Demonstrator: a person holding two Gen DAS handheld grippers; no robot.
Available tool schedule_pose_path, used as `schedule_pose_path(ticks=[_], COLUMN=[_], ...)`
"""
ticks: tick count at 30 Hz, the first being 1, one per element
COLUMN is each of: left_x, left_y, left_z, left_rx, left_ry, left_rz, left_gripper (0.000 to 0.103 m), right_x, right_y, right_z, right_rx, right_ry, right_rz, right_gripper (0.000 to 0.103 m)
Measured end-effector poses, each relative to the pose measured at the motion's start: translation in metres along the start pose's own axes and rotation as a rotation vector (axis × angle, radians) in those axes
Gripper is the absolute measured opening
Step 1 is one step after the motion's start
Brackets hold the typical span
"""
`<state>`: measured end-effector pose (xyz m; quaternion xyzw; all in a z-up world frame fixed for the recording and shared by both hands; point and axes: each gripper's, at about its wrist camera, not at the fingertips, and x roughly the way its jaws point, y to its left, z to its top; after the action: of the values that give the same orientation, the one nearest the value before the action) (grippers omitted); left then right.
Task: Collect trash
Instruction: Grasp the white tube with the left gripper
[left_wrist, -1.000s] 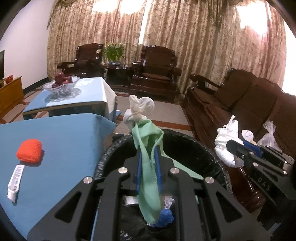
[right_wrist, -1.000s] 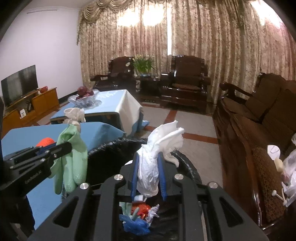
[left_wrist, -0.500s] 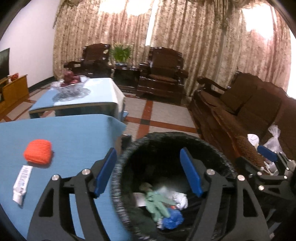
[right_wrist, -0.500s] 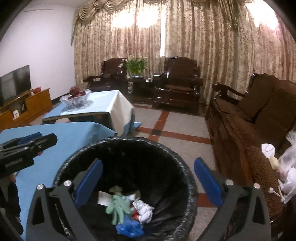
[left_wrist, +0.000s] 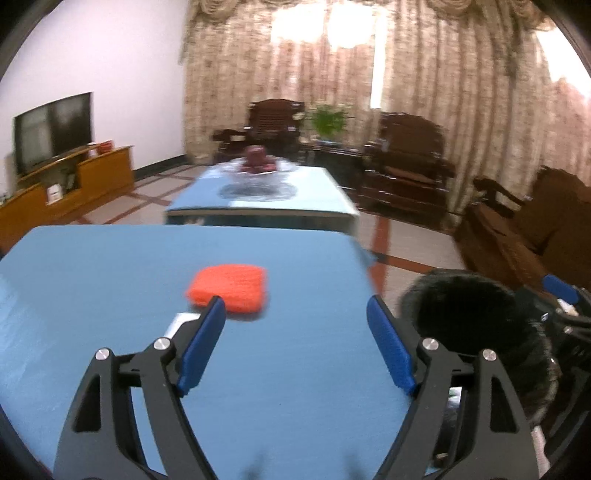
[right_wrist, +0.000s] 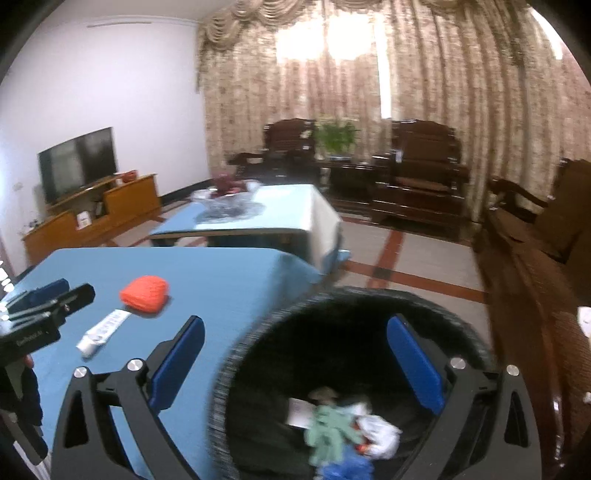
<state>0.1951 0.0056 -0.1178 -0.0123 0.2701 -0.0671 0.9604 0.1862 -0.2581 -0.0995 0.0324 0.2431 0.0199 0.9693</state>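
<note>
My left gripper (left_wrist: 295, 314) is open and empty over the blue table (left_wrist: 110, 266). An orange knitted pad (left_wrist: 231, 286) lies just past its left fingertip, and a white tube (left_wrist: 177, 321) shows partly behind that finger. My right gripper (right_wrist: 295, 328) is open and empty above the black-lined trash bin (right_wrist: 258, 332). Inside the bin lie a green glove (right_wrist: 328, 432), a white crumpled bag (right_wrist: 380, 435), blue trash and a paper scrap. The right wrist view also shows the orange pad (right_wrist: 144, 294), the white tube (right_wrist: 103, 328) and my left gripper (right_wrist: 44, 314).
The bin (left_wrist: 465, 306) stands off the table's right edge. A second blue table (left_wrist: 258, 199) with a glass fruit bowl (left_wrist: 256, 166) stands behind. A brown sofa (right_wrist: 535, 258) runs along the right. Dark armchairs, a plant and a TV stand (left_wrist: 66, 184) line the walls.
Both grippers opened and dropped the green glove and the white bag into the bin. My left gripper then swung left over the blue table toward the orange pad. The right view shifted left.
</note>
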Motion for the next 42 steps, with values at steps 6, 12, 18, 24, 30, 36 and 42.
schedule_pose_path(ticks=[6, 12, 18, 24, 30, 36, 42], left_x=[0.002, 0.013, 0.04, 0.067, 0.09, 0.109, 0.109], left_y=[0.059, 0.102, 0.118, 0.127, 0.129, 0.132, 0.124], left_z=[-0.009, -0.022, -0.033, -0.043, -0.053, -0.056, -0.054], left_rx=[-0.033, -0.073, -0.079, -0.097, -0.101, -0.102, -0.085], left_ry=[0.018, 0.066, 0.125, 0.194, 0.274, 0.356, 0.341], left_rz=[0.105, 0.159, 0.163, 0.156, 0.147, 0.161, 0.143], left_gripper=[0.077, 0.077, 0.076, 0.076, 0.076, 0.072, 0.049], right_x=[0.023, 0.049, 0.08, 0.107, 0.128, 0.141, 0.149], right_y=[0.06, 0.102, 0.128, 0.135, 0.137, 0.14, 0.14], right_z=[0.006, 0.004, -0.006, -0.014, -0.013, -0.019, -0.019], right_rx=[-0.028, -0.036, -0.054, -0.05, -0.056, -0.068, -0.068], right_ry=[-0.014, 0.002, 0.037, 0.083, 0.102, 0.126, 0.138], right_rz=[0.107, 0.172, 0.195, 0.201, 0.207, 0.212, 0.214], right_gripper=[0.097, 0.097, 0.097, 0.097, 0.097, 0.097, 0.097])
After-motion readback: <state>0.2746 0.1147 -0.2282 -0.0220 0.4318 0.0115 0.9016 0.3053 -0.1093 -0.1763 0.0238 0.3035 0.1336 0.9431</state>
